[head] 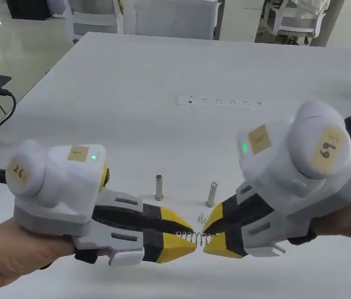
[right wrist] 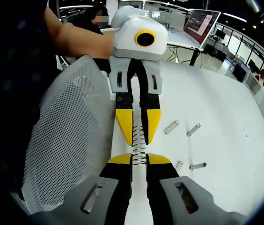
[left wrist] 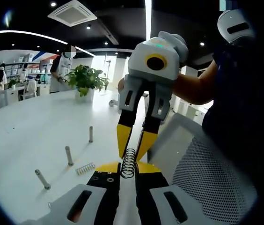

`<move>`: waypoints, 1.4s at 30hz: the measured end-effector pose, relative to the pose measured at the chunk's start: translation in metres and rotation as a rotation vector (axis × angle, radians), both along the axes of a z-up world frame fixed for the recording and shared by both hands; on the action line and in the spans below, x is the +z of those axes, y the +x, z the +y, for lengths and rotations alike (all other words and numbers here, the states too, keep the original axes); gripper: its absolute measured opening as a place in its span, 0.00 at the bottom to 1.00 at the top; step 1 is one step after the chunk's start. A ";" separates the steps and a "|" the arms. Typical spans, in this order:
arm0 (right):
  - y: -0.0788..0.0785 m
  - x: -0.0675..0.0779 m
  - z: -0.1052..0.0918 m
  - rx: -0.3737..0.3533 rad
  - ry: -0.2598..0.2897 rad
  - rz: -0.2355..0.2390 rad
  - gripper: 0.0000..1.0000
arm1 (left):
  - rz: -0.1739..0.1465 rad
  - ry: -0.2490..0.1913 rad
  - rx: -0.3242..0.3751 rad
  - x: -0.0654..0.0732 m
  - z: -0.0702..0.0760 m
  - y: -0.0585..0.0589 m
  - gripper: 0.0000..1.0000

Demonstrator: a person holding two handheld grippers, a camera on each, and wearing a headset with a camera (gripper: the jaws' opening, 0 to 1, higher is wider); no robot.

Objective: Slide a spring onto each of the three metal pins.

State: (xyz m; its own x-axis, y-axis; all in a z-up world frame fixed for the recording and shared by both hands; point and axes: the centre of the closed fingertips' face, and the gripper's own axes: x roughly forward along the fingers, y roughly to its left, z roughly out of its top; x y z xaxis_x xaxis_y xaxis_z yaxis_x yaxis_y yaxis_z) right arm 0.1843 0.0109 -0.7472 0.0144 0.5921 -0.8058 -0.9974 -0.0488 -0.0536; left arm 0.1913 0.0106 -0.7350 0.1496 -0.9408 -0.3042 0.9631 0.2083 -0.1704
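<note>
A thin wire spring (head: 195, 236) is stretched level between the two grippers just above the white table (head: 132, 112). My left gripper (head: 189, 239) is shut on its left end and my right gripper (head: 208, 235) is shut on its right end. The left gripper view has the spring (left wrist: 128, 163) end-on at my left gripper (left wrist: 128, 168), with my right gripper (left wrist: 133, 151) coming in from above. Three metal pins (left wrist: 69, 155) stand upright on the table with a loose spring (left wrist: 85, 168) beside them. In the head view two pins (head: 159, 187) stand behind the jaws.
A loose spring (head: 201, 218) lies near the right-hand pin (head: 211, 194). A white power strip (head: 219, 101) lies further back on the table. A grey mesh chair back (right wrist: 71, 136) is close under the grippers. A potted plant (left wrist: 87, 77) stands at the table's far end.
</note>
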 end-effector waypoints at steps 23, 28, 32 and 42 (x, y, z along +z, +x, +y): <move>-0.005 -0.005 0.001 -0.009 0.029 0.040 0.09 | 0.015 -0.054 -0.030 0.015 -0.005 -0.009 0.02; -0.003 -0.003 0.000 -0.019 0.032 0.038 0.08 | 0.001 -0.051 -0.030 0.013 -0.006 -0.008 0.03; -0.004 0.002 -0.002 -0.030 0.036 0.055 0.08 | -0.016 -0.023 -0.039 0.007 -0.007 -0.008 0.03; -0.010 0.007 -0.001 -0.025 0.034 0.081 0.08 | -0.051 0.023 -0.067 0.000 -0.007 -0.012 0.03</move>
State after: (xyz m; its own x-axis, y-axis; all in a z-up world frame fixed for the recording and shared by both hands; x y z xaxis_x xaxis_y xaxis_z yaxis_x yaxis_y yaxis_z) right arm 0.1747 0.0103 -0.7402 -0.0345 0.6193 -0.7844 -0.9994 -0.0231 0.0258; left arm 0.1797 0.0035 -0.7345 0.1023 -0.9419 -0.3199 0.9824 0.1463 -0.1166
